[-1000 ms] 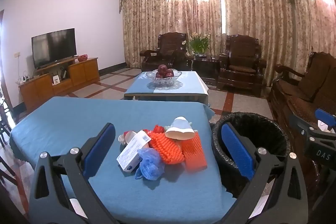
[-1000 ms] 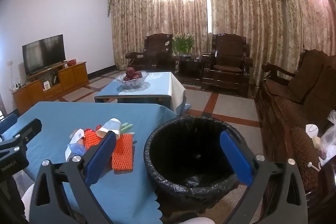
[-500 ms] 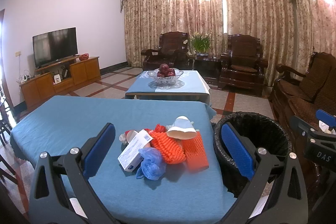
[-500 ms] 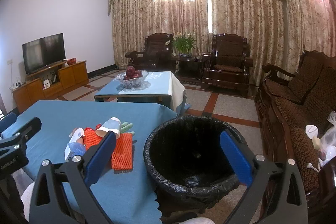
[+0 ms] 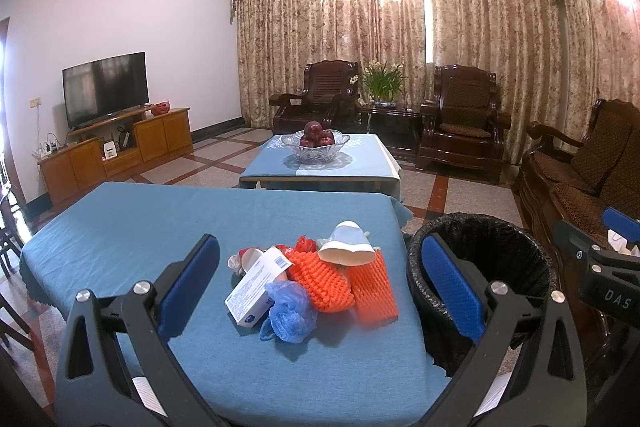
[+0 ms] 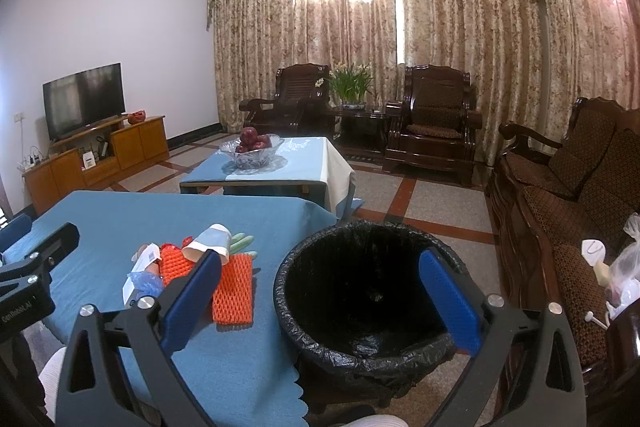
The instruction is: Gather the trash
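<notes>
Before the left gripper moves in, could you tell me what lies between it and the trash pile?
In the left wrist view, only bare blue tablecloth lies between the open left gripper and the trash pile.

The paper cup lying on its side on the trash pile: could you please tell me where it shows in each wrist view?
Left wrist view: the paper cup sits just right of centre, atop the orange foam nets, between the two blue fingers.
Right wrist view: the paper cup sits left of centre, just above the tip of the near-left finger.
Shared landmark: the black-lined trash bin stands right of the cup in both views.
</notes>
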`<control>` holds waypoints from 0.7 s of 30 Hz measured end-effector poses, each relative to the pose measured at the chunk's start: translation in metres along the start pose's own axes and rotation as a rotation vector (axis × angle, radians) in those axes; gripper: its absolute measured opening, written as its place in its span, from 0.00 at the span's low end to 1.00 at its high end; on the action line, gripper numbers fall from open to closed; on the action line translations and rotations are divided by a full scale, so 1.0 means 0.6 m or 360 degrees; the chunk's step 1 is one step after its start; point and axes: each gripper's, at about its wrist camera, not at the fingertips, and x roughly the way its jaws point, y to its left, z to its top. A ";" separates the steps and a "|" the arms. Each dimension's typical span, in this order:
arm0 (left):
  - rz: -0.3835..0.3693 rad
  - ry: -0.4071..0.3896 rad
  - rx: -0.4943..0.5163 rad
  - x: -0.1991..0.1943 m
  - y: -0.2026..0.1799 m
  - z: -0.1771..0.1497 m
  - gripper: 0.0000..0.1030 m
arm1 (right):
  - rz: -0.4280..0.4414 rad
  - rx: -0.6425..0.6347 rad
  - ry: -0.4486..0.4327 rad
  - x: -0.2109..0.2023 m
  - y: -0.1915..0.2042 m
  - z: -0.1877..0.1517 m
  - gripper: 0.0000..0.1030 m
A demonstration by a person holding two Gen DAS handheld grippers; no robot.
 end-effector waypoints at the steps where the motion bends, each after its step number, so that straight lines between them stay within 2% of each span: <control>1: 0.0000 -0.0001 0.0000 0.002 0.001 -0.001 0.95 | 0.0001 0.0000 -0.0001 0.000 -0.001 -0.001 0.94; 21: 0.0000 0.0001 0.0004 0.006 0.003 -0.002 0.95 | 0.0000 -0.0002 0.0000 0.000 0.000 -0.001 0.94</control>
